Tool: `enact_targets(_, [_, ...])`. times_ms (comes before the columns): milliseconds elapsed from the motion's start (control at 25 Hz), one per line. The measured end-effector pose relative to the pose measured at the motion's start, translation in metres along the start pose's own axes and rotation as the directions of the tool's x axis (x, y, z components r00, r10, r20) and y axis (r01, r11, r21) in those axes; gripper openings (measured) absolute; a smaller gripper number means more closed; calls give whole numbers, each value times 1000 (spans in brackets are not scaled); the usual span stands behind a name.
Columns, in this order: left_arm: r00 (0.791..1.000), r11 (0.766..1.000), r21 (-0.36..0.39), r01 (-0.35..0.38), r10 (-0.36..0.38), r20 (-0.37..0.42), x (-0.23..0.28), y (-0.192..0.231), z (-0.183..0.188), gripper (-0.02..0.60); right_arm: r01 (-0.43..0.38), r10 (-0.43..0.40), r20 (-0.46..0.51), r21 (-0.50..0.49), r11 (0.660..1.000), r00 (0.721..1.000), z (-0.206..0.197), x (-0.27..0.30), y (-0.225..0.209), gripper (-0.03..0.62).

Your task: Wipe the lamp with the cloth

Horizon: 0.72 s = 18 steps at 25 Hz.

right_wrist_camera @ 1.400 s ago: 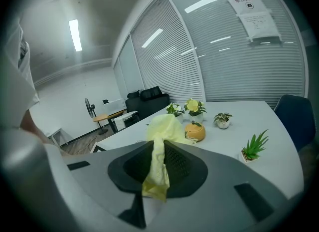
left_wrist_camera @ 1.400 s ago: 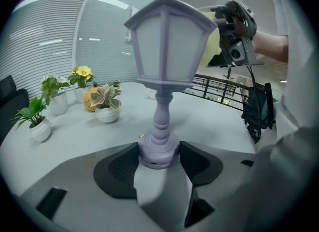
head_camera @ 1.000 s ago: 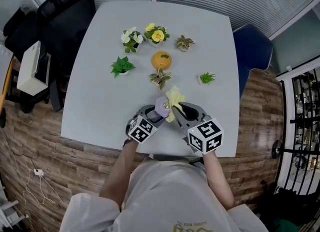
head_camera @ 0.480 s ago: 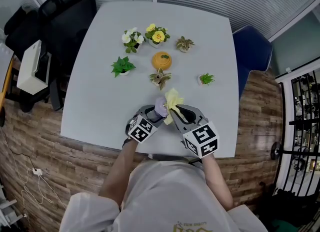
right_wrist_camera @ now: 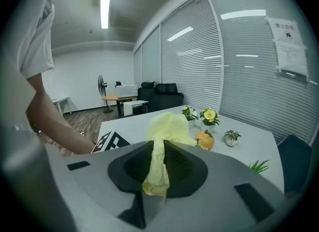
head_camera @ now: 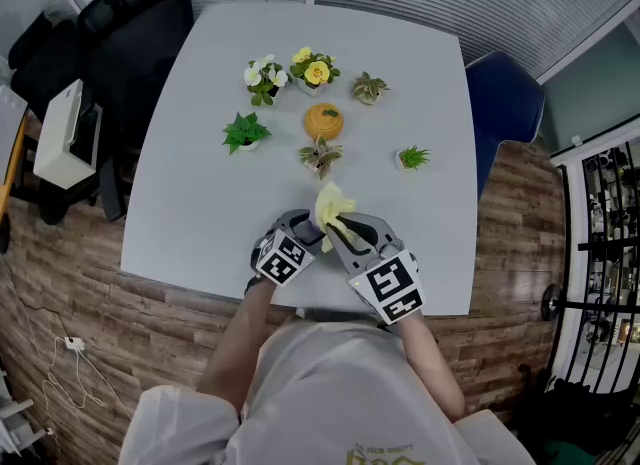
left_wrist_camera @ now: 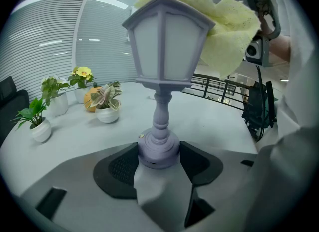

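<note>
Mid-wipe — right claw (right_wrist_camera: 158, 168) is pinching the cloth (left_wrist_camera: 219, 24) onto the lamp (left_wrist_camera: 160, 51) top, left claw (left_wrist_camera: 158, 160) clamping its base; stem probably remaining

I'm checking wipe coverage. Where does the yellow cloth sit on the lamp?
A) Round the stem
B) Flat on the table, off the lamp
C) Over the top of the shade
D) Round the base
C: the left tool view shows the cloth draped over the roof of the lamp, held there by the right tool, while the left tool grips the bare base.
</note>
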<state>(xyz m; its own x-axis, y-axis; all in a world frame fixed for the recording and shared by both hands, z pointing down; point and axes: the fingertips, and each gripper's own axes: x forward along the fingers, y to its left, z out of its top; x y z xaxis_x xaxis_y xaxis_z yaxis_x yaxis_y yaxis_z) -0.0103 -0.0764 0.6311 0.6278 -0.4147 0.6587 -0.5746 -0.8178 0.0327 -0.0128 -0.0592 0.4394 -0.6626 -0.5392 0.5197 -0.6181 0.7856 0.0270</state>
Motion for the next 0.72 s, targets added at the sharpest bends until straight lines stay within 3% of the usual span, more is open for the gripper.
enact_targets(360, [1000,1000,2,-2,2,0,0,0,0,262,-7,1,-42,-154,988,999,10,16,13,67])
enact_targets(720, [1000,1000,1,-1,1,-2,-1,0,0,262,-7,-6,-58,-224,975,998,16,25,14,67])
